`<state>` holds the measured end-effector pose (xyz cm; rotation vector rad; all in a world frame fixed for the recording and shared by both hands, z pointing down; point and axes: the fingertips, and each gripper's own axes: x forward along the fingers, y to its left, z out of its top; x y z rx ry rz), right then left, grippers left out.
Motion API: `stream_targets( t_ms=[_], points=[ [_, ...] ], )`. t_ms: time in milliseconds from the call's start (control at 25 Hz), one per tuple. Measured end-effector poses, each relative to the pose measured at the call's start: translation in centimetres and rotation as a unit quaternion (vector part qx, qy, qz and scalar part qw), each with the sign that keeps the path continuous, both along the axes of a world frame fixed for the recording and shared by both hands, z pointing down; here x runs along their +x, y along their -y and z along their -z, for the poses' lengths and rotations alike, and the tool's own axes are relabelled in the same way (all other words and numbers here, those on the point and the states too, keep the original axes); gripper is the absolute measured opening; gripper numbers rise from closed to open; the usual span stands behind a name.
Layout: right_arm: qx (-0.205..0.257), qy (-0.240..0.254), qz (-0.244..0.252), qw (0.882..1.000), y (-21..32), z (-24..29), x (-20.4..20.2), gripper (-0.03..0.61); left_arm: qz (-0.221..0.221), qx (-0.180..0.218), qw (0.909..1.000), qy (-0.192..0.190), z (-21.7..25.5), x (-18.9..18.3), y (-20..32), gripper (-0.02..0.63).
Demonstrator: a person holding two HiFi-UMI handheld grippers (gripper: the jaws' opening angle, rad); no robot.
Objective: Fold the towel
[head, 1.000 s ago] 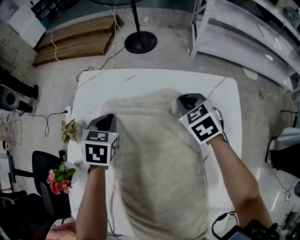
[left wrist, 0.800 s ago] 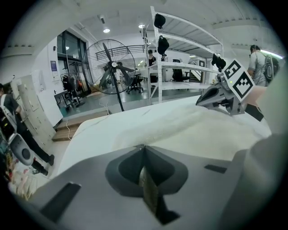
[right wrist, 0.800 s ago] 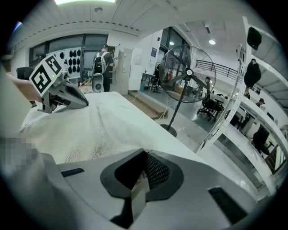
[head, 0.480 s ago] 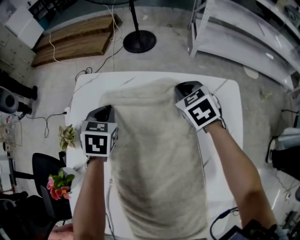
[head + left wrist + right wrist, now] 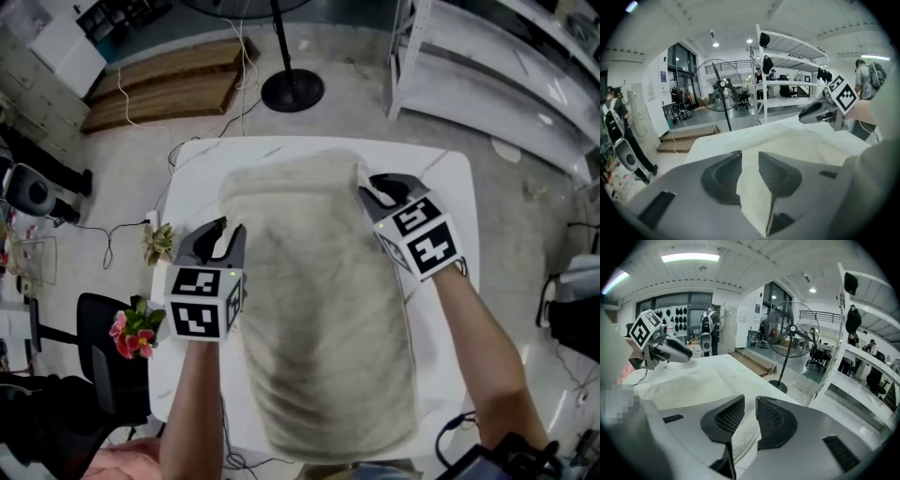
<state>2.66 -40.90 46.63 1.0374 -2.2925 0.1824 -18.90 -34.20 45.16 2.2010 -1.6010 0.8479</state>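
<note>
left claw (image 5: 225,230) jaws just opening, clear of towel (image 5: 319,319) | right claw (image 5: 375,187) likewise, holding nothing | towel lies on surface (image 5: 202,164)

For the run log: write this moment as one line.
beige terry towel: spread on white table | left tool: jaws just opened, nothing pinched | right tool: jaws just opened, nothing pinched

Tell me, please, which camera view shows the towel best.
The head view: it looks down on the towel, spread lengthwise over the white table, with nearly its whole outline visible. The left gripper view and the right gripper view each show only a low, foreshortened stretch of its surface.
</note>
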Motion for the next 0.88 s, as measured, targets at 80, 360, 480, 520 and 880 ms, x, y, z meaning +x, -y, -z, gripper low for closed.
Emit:
stream_targets(
  t_ms=[80, 360, 480, 520, 880],
  points=[
    [0.005, 0.005, 0.004, 1.0, -2.3, 1.1, 0.4, 0.087, -0.005, 0.021, 0.9998, -0.005, 2.0, 0.7, -2.3, 0.114],
    [0.018, 0.008, 0.024, 1.0, -12.5, 4.2, 1.1, 0.087, -0.023, 0.077, 0.9968, -0.002, 6.6, 1.8, -13.3, 0.118],
    [0.026, 0.004, 0.03, 0.999, -17.3, 5.2, 1.8, 0.087, -0.035, 0.079, 0.9962, 0.002, 6.9, 2.2, -18.5, 0.122],
    [0.03, 0.003, 0.03, 0.999, -18.9, 5.7, 2.0, 0.087, -0.037, 0.084, 0.9958, 0.003, 7.0, 2.2, -20.1, 0.123],
    [0.024, -0.011, 0.046, 0.999, -32.2, 4.4, 5.3, 0.087, -0.06, 0.11, 0.992, -0.01, 4.5, 3.1, -33.1, 0.135]
  ],
)
